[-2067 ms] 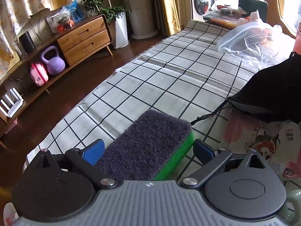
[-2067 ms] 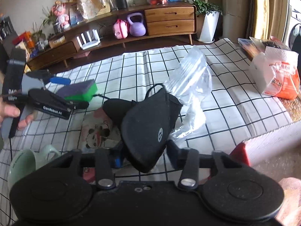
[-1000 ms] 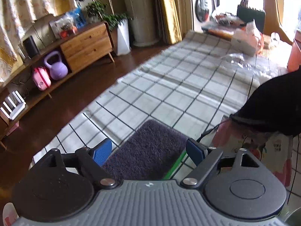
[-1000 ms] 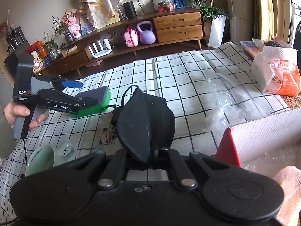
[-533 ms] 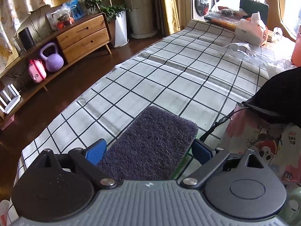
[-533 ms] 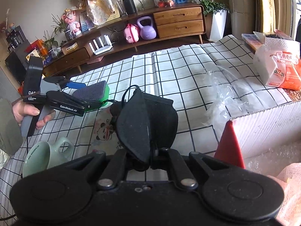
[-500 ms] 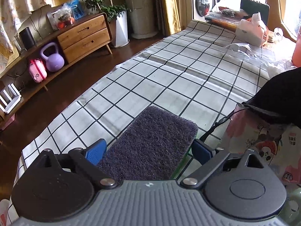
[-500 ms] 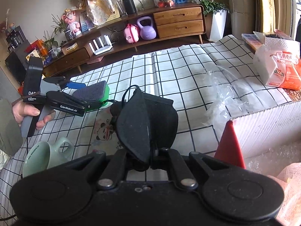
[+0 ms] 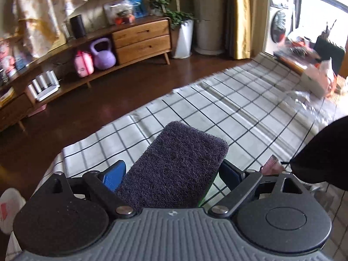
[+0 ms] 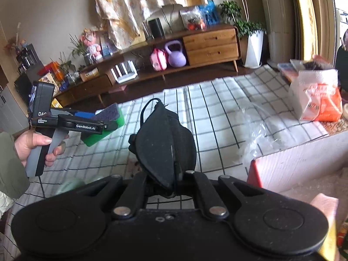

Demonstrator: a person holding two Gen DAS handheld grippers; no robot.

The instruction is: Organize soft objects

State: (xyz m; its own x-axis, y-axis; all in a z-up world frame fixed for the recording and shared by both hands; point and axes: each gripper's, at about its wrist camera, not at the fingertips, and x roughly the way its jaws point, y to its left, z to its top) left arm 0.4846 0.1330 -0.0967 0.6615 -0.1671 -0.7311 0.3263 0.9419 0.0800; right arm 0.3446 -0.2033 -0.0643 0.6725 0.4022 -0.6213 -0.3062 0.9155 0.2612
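Note:
My left gripper is shut on a sponge with a dark scouring top and a green base, held in the air above the checked tablecloth. The same sponge and left gripper show at the left of the right wrist view. My right gripper is shut on a folded black face mask with an ear loop, also lifted off the table. The mask's edge shows at the right of the left wrist view.
A crumpled clear plastic bag lies on the cloth at right. A white cardboard box with a red corner stands near right. An orange-white packet sits at far right. A wooden sideboard stands beyond the table.
Both grippers have risen and tilted up with their loads. The sponge and mask sit higher above the cloth; the green mug is almost wholly hidden behind the right gripper.

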